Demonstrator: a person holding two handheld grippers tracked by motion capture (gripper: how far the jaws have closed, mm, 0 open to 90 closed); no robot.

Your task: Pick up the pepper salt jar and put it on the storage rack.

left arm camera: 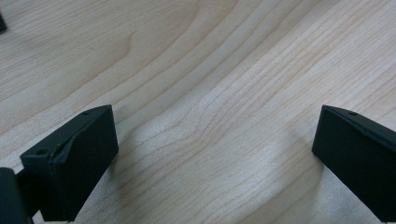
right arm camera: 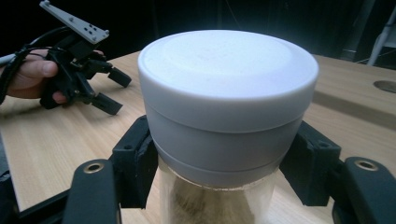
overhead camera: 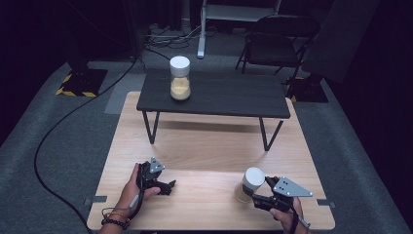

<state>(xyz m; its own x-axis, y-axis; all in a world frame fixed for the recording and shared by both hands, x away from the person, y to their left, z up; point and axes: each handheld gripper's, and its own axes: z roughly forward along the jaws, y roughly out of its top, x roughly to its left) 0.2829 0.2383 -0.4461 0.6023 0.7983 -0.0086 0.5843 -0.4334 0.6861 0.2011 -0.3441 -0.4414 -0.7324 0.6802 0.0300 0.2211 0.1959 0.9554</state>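
Note:
A clear jar [overhead camera: 249,185] with a white lid [right arm camera: 224,88] and tan grains inside stands at the front right of the wooden table [overhead camera: 209,146]. My right gripper [right arm camera: 222,168] is shut on this jar, its black pads [right arm camera: 135,163] pressing both sides just under the lid. At the front left my left gripper [overhead camera: 168,186] rests low over the bare wood, open, with nothing between its jaws [left arm camera: 215,158]. It also appears across the table in the right gripper view [right arm camera: 114,91]. A second, similar jar [overhead camera: 179,78] stands upright on the black raised shelf [overhead camera: 234,100].
The black shelf on thin legs spans the back half of the table. Behind it are a folding chair [overhead camera: 277,41] and a white stand leg [overhead camera: 201,34]. A black cable [overhead camera: 48,141] runs over the grey carpet at left.

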